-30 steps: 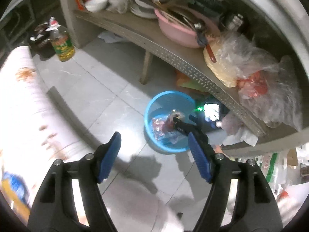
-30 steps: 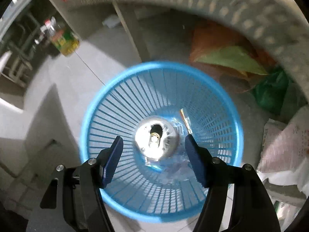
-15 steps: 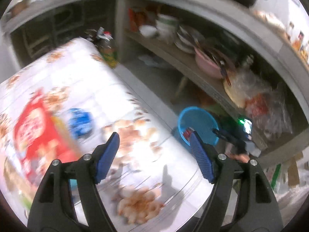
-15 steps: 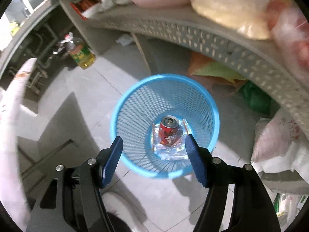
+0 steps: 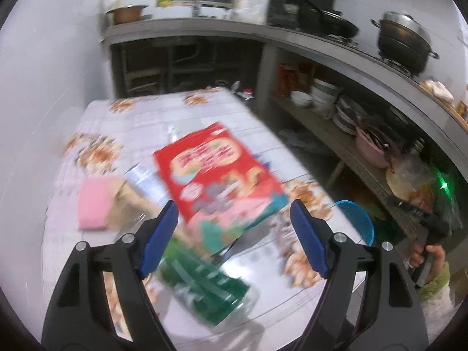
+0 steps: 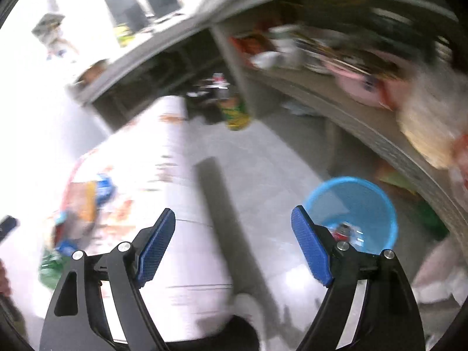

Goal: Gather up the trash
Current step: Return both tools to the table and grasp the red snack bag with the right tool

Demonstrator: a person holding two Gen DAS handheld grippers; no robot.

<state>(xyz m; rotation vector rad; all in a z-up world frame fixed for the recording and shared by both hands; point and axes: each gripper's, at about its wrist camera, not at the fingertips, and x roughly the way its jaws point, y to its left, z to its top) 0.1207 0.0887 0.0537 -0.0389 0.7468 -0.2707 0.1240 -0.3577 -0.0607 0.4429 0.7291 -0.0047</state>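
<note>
The left gripper (image 5: 234,231) hangs over a table (image 5: 163,117) with a white, flower-printed cloth, its blue pads wide apart and opening further, gripping nothing; nearest, low between the jaws, lies a green-labelled clear plastic bottle (image 5: 204,286) on its side, blurred; just beyond it a red printed packet (image 5: 216,172) lies flat at the middle of the table; to the left of that sit a pink block (image 5: 93,201) and a tan carton-like piece (image 5: 131,196), too smeared to read; off the table's right edge a blue mesh basket (image 5: 359,219) stands on the floor, and further right a hand (image 5: 424,257) grips the other tool's dark handle under a green light; far right, a shelf (image 5: 336,143) carries bowls, plates and a pink basin (image 5: 374,149); on the counter above stand a dark pot (image 5: 403,44) and a pan.

The right gripper (image 6: 234,245) is held above grey floor tiles (image 6: 263,181), jaws spread and still widening, with nothing between them; just right of the right pad the same blue mesh basket (image 6: 362,204) holds a red can (image 6: 342,231) and some clear wrapping at its bottom; to the left the table's edge shows with blurred litter, the green bottle (image 6: 52,266) among it; further off a yellow-green oil bottle (image 6: 237,111) stands on the floor by the shelf post.
</note>
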